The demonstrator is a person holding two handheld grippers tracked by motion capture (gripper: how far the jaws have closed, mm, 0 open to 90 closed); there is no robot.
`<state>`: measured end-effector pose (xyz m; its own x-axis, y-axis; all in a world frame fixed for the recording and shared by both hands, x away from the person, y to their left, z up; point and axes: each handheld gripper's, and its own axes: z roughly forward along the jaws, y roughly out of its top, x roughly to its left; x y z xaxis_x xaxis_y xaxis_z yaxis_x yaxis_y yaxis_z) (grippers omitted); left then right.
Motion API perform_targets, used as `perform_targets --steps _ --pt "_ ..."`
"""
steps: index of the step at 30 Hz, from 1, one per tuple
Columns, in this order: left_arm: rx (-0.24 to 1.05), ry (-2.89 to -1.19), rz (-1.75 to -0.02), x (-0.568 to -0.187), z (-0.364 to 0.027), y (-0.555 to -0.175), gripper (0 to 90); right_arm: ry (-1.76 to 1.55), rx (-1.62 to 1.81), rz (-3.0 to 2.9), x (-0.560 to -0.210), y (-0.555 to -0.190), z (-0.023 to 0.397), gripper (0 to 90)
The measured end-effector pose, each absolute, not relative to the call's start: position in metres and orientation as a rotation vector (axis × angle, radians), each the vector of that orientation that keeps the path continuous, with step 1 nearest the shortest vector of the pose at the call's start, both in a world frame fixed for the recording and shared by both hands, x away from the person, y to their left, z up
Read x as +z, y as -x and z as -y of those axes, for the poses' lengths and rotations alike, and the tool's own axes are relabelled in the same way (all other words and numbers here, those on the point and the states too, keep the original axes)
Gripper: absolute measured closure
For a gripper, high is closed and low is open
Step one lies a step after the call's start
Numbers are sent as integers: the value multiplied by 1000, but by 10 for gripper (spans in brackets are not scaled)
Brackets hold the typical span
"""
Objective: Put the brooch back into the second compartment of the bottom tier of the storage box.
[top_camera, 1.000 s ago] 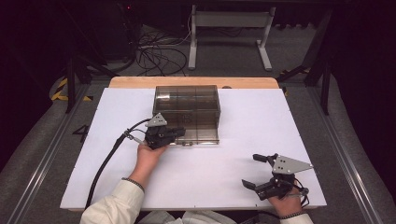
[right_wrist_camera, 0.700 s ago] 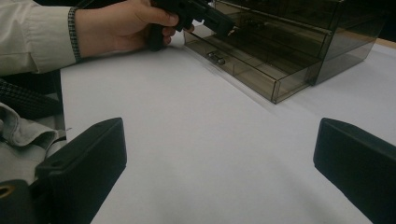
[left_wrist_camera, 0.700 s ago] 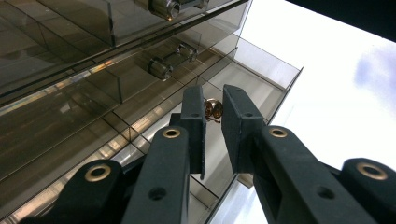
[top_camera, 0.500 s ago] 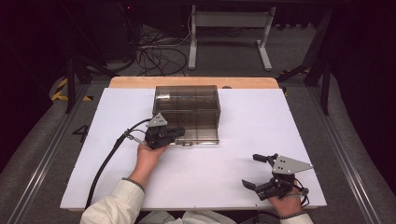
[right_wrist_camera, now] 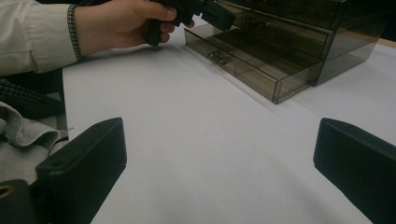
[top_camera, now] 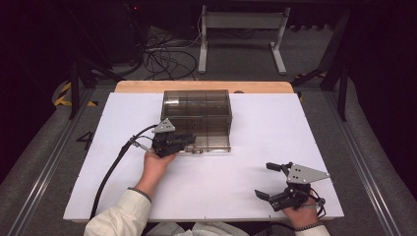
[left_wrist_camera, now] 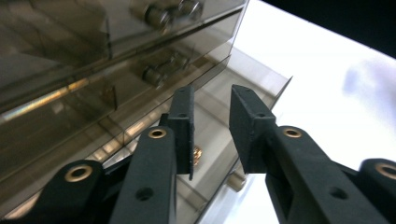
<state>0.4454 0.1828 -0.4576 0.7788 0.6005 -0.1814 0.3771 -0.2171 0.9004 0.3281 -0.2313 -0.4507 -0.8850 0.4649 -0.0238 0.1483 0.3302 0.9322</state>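
Observation:
A smoky clear drawer cabinet [top_camera: 196,110] stands at the back middle of the white table [top_camera: 275,128]. Its bottom drawer [right_wrist_camera: 243,63] is pulled out a little and has a small knob [right_wrist_camera: 217,57] on the front. My left gripper [top_camera: 189,140] is at the cabinet's front left corner. Its jaws [left_wrist_camera: 210,100] stand a narrow gap apart over the open drawer [left_wrist_camera: 219,130], with nothing between them. My right gripper [top_camera: 263,180] rests near the table's front right edge, wide open and empty [right_wrist_camera: 219,140].
The upper drawers carry small round knobs [left_wrist_camera: 156,74]. A black cable [top_camera: 115,162] trails from the left gripper across the table's left side. A wooden strip [top_camera: 147,87] edges the table's far side. A person's sleeve [right_wrist_camera: 32,32] lies at the near left.

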Motion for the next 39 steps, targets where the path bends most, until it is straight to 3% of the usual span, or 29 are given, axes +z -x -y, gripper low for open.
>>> perform_targets --steps 10,30,36,39 --pt "262 -1798 -705 -432 -188 -430 654 -552 1576 -2310 -451 -328 231 32" --pt "284 -1814 -691 -419 -191 -420 638 -558 1574 -2313 -451 -328 231 32" --pt "331 -1809 -654 -406 -197 -409 541 -558 1576 -2311 -451 -329 232 32" --pt "323 -1780 -643 -398 -201 -402 429 -556 1576 -2311 -451 -328 232 32"
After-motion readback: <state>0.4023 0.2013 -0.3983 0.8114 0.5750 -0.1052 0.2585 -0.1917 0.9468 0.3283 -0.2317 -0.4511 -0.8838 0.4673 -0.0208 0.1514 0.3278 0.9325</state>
